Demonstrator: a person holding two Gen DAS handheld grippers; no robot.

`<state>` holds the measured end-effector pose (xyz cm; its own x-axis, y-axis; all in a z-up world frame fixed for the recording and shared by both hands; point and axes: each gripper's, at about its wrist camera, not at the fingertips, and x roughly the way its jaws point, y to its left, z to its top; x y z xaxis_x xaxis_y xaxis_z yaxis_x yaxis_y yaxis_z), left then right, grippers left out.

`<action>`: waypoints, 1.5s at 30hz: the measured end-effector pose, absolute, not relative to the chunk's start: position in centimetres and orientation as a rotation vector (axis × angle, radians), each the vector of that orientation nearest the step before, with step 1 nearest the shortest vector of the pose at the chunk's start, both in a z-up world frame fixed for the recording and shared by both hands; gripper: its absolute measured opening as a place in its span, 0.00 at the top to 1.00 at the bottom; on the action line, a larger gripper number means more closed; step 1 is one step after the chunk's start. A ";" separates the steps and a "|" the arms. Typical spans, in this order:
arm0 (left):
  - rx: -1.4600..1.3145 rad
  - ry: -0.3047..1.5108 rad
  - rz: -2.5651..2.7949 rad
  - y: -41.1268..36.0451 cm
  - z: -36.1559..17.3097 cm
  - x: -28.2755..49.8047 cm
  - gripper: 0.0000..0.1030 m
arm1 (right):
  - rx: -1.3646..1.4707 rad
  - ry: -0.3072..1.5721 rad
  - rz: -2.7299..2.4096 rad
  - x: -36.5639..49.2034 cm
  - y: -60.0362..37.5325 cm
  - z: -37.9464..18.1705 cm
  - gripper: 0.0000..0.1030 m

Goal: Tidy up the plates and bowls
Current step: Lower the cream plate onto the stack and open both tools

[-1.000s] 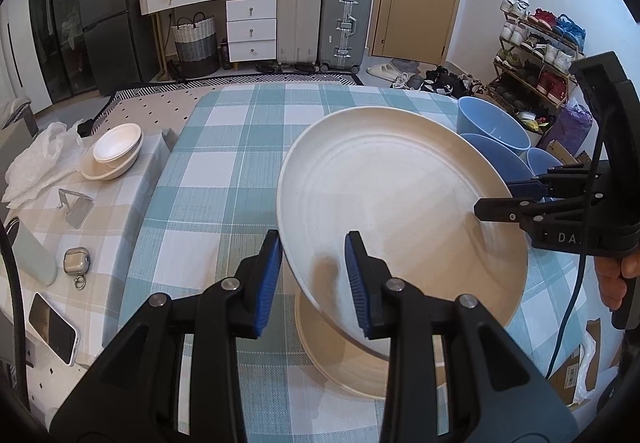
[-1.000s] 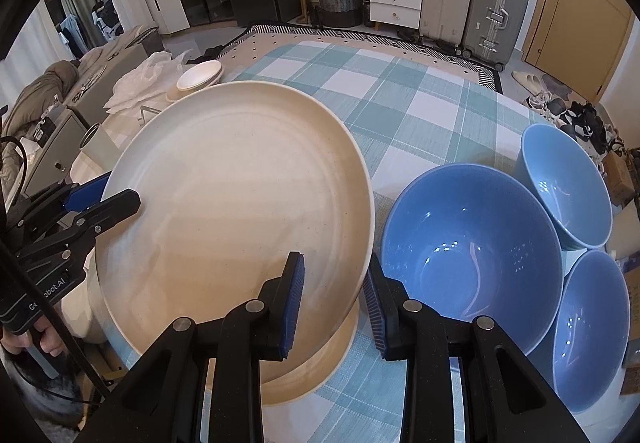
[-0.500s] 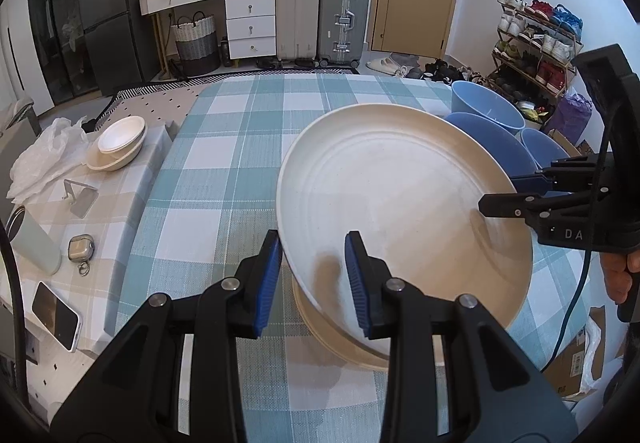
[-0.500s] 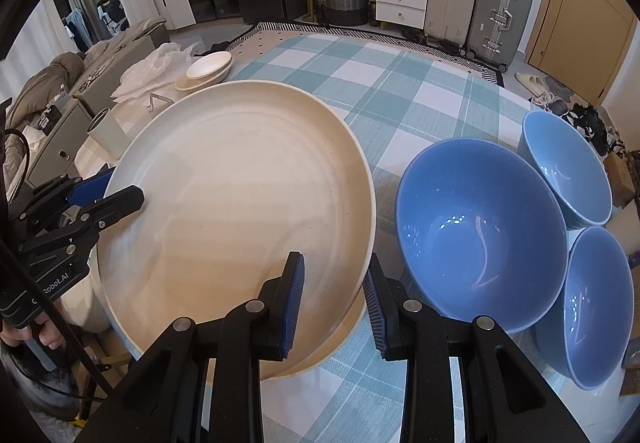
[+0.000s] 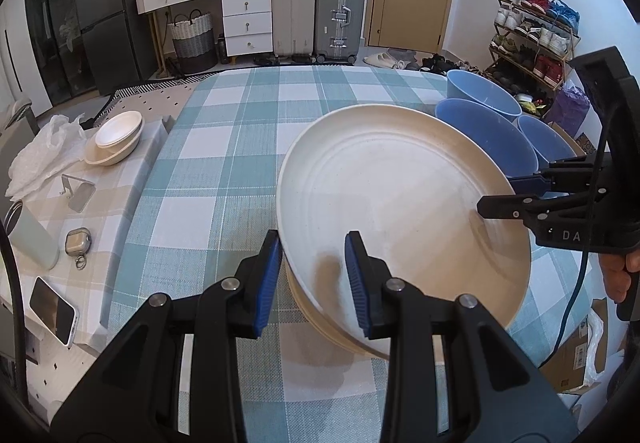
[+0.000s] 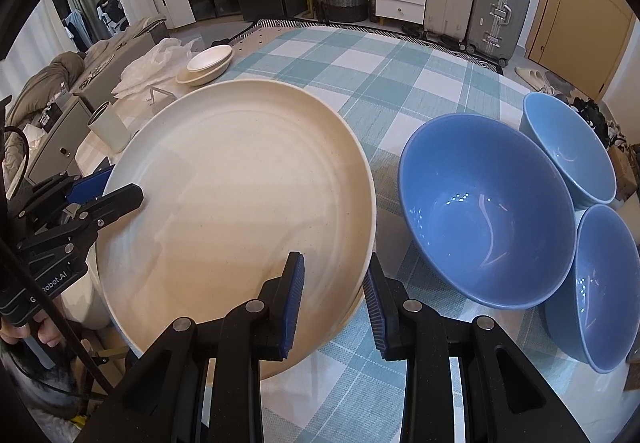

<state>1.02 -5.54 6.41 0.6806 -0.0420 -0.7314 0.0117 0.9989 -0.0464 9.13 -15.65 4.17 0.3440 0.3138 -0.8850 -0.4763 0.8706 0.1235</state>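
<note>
A large cream plate hangs tilted just above the checked tablecloth, gripped at two opposite rims. My left gripper is shut on its near rim in the left wrist view and shows at the plate's left edge in the right wrist view. My right gripper is shut on the opposite rim and shows in the left wrist view at the plate's right. A second cream plate lies on the table right under it, mostly hidden. Three blue bowls stand close on the right.
A lower side table on the left carries stacked small cream bowls, a pale cup, an earbud case and a phone. Checked tablecloth stretches to the far edge. A cardboard box sits on the floor beyond the table's right edge.
Both grippers have carried the large plate down and slightly across, so it now covers more of the plate beneath. The grips look the same.
</note>
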 end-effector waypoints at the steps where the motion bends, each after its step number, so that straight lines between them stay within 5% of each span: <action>1: -0.041 0.824 -0.029 -5.5 6.2 1.0 0.72 | -0.169 1.111 0.516 9.1 -15.6 4.0 0.70; 45: 0.037 0.925 -0.013 -6.3 -3.1 4.4 0.71 | -0.283 1.137 0.408 9.3 -13.6 -0.2 0.67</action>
